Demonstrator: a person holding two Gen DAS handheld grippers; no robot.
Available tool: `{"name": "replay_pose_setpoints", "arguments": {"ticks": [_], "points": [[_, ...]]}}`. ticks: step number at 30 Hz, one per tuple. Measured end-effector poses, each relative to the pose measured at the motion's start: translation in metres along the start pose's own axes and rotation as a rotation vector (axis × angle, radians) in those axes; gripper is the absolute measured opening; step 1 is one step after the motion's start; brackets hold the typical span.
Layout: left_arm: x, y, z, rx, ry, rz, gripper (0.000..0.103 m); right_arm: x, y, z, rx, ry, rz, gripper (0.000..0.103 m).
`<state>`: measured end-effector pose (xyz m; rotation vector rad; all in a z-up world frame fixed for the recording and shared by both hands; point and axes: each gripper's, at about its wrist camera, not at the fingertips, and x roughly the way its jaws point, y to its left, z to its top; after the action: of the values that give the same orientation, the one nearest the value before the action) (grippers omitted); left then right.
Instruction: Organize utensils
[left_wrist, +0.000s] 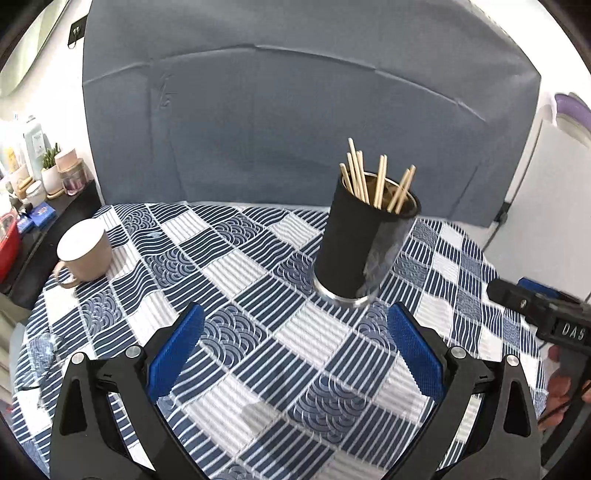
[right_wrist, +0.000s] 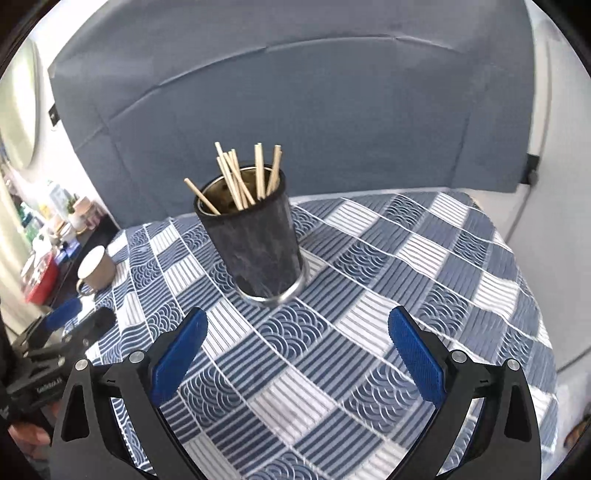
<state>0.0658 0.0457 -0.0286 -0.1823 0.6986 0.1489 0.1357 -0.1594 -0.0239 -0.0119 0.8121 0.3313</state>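
Both claws are empty right now. My left claw (left_wrist: 295, 332) has its blue pads spread wide with nothing but tablecloth between them, and the right claw (right_wrist: 297, 334) is just as wide apart, also holding nothing.

The thing that matters is the dark cup (left_wrist: 364, 243) with the shiny metal base, standing upright on the counter (left_wrist: 258, 369). From the left camera it's up at about 1 o'clock, just past the right pad; from the right camera it's at 11 o'clock, a bit beyond the left pad. It's stuffed with wooden chopsticks (right_wrist: 240, 177), all fanned out and leaning every which way, one poking far out toward 10 o'clock.

A beige mug (left_wrist: 85, 254) sits well apart at 9 o'clock near the counter edge. I can't spot any loose utensils lying on the cloth.

My guess: either the sticks are all in already and I'm near the end, or they're about to come out for sorting. Can't tell which. If I go for a stick next, I'd need to narrow the pads and come down from above on a single tip, because they're crowded and the cup looks tippy.
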Motion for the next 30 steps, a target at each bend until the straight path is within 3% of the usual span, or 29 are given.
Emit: {"name": "replay_pose_setpoints", "arguments": {"ticks": [9,20,30], "points": [[-0.036,-0.019,-0.010,0.093,0.008,-0.010,0.097,-0.029,-0.001,-0.007,-0.017,0.058,-0.027,0.094],[-0.044,-0.021,-0.016,0.067,0.081,0.071,0.097,-0.052,0.009,-0.024,-0.045,0.055,-0.027,0.094],[-0.053,-0.002,-0.020,-0.023,0.083,0.043,0.097,-0.058,0.014,-0.033,-0.063,0.048,-0.036,0.094]]}}
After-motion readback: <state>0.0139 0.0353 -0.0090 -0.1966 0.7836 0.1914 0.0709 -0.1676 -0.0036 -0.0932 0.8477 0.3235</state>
